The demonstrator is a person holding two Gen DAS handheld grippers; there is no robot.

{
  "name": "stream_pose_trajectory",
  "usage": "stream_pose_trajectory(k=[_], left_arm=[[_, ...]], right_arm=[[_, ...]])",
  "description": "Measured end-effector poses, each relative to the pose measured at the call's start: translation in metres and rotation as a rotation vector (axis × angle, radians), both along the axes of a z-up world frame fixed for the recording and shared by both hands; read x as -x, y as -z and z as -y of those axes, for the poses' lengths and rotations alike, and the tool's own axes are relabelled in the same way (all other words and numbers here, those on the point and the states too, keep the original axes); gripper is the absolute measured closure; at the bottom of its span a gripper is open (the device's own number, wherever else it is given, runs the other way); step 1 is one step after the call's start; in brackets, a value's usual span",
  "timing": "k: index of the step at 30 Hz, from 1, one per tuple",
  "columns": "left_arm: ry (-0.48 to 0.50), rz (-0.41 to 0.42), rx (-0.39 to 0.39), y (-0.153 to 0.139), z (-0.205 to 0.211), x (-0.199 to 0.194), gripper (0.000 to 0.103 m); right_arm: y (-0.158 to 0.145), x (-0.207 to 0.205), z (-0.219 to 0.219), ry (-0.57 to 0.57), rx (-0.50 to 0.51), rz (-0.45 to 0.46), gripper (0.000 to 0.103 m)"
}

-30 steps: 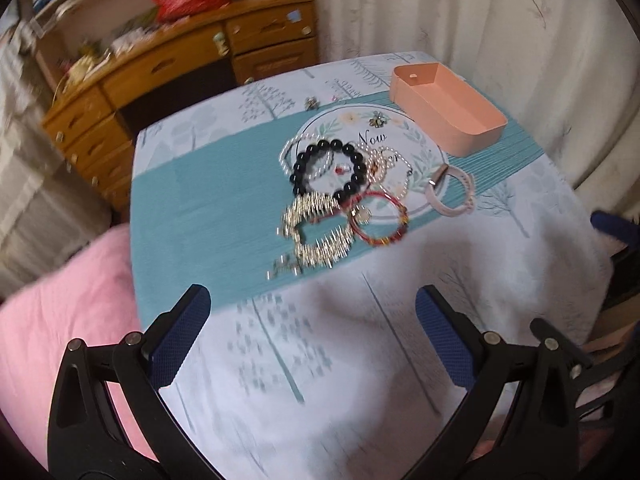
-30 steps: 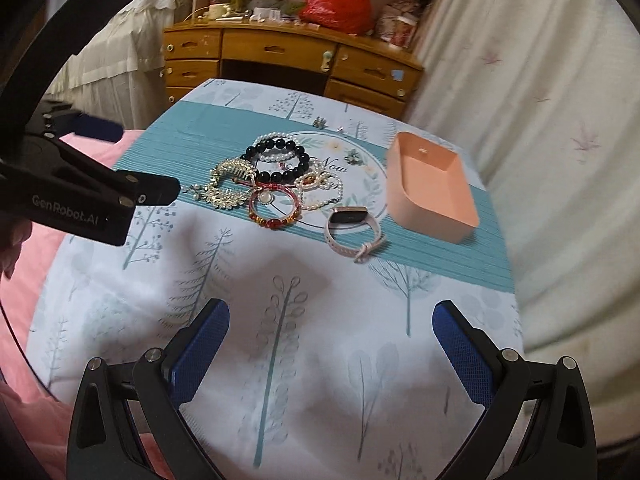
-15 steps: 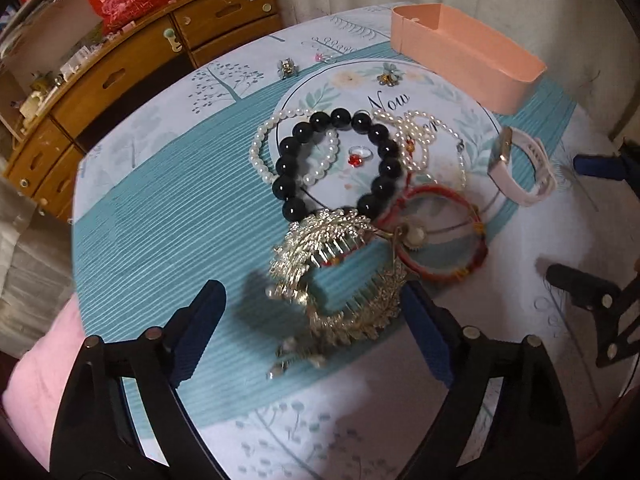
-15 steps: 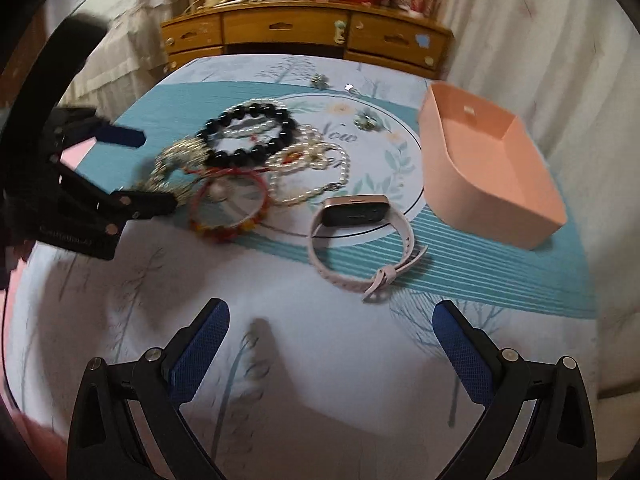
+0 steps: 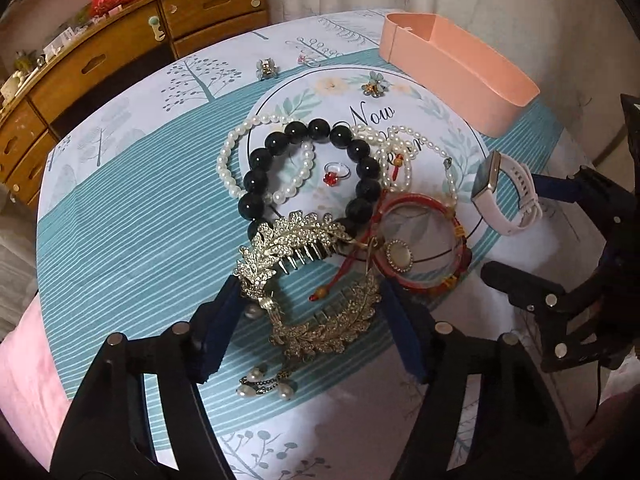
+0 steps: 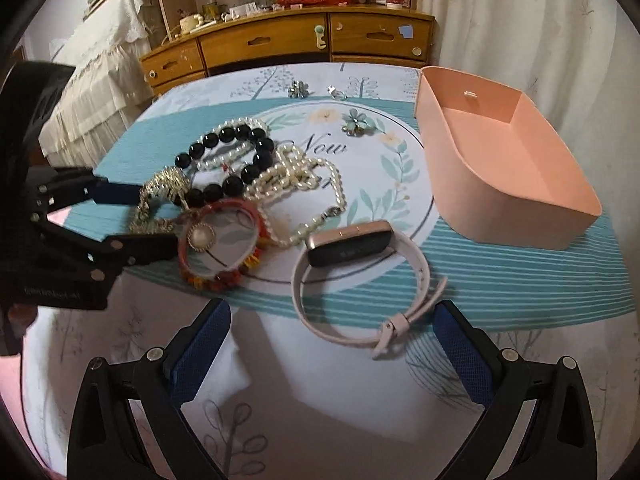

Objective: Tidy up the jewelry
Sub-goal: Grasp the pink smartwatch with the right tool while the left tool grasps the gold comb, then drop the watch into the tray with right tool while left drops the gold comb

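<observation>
A pile of jewelry lies on the table. My left gripper [image 5: 310,328] is open, its blue pads on either side of a gold leaf-shaped hair comb [image 5: 304,276]. Behind the comb lie a black bead bracelet [image 5: 256,178], pearl strands [image 5: 228,160], a red ring [image 5: 332,176] and a red bangle [image 5: 424,240]. My right gripper [image 6: 332,344] is open just short of a pink smartwatch [image 6: 352,264]. An empty pink tray [image 6: 516,184] stands to the right of the pile. The left gripper also shows in the right wrist view [image 6: 120,216].
Small brooches [image 5: 266,68] and a flower pin [image 5: 374,84] lie at the far side of the tablecloth [image 5: 120,208]. A wooden dresser [image 6: 280,44] stands behind the table, a curtain to the right, a pink cushion [image 5: 24,344] at the left.
Both grippers have moved forward and down to the table. The left now straddles the gold comb; the right has come close to the smartwatch. Both stay open.
</observation>
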State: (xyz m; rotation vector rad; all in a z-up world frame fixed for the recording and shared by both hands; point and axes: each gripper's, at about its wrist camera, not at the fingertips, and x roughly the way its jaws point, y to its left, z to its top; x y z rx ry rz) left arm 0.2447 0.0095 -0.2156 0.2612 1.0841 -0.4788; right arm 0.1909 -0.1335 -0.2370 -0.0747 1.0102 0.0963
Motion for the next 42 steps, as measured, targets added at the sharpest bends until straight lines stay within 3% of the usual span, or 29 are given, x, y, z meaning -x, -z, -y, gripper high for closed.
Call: stream_pose_trajectory(k=[7, 9, 12, 17, 25, 26, 27, 32, 34, 36, 38, 42], left_arm=[[-0.053, 0.001, 0.018, -0.005, -0.004, 0.003, 0.036], [-0.065, 0.010, 0.020, -0.009, -0.005, 0.004, 0.036], [-0.081, 0.019, 0.027, -0.017, -0.005, 0.006, 0.036], [-0.108, 0.043, 0.049, -0.038, -0.007, 0.017, 0.037], [-0.194, 0.084, 0.114, -0.085, -0.011, 0.038, 0.036], [-0.208, 0.085, 0.131, -0.093, -0.012, 0.041, 0.036], [-0.222, 0.084, 0.151, -0.101, -0.013, 0.044, 0.036], [-0.267, 0.107, 0.206, -0.131, -0.020, 0.065, 0.036], [-0.286, 0.102, 0.217, -0.136, -0.025, 0.074, 0.036], [-0.306, 0.088, 0.235, -0.143, -0.033, 0.086, 0.036], [-0.309, 0.090, 0.240, -0.145, -0.038, 0.097, 0.036], [-0.319, 0.090, 0.217, -0.151, -0.044, 0.116, 0.036]], right_arm=[[-0.006, -0.004, 0.002, 0.036, 0.015, 0.030, 0.027], [-0.006, -0.004, 0.002, 0.033, 0.028, 0.036, 0.042], [-0.008, -0.003, 0.002, 0.008, 0.020, 0.030, 0.049], [-0.015, 0.000, 0.004, 0.022, -0.031, 0.001, 0.054], [-0.050, 0.016, -0.009, 0.018, -0.069, 0.058, 0.057], [-0.056, 0.019, -0.011, 0.010, -0.081, 0.069, 0.077], [-0.062, 0.022, -0.013, 0.008, -0.082, 0.078, 0.087], [-0.076, 0.036, -0.020, 0.028, -0.071, 0.109, 0.086], [-0.075, 0.040, -0.016, 0.065, -0.090, 0.105, 0.078], [-0.072, 0.042, -0.011, 0.102, -0.118, 0.096, 0.041], [-0.068, 0.044, -0.006, 0.116, -0.128, 0.116, 0.022], [-0.048, 0.029, -0.007, 0.082, -0.052, 0.102, 0.019]])
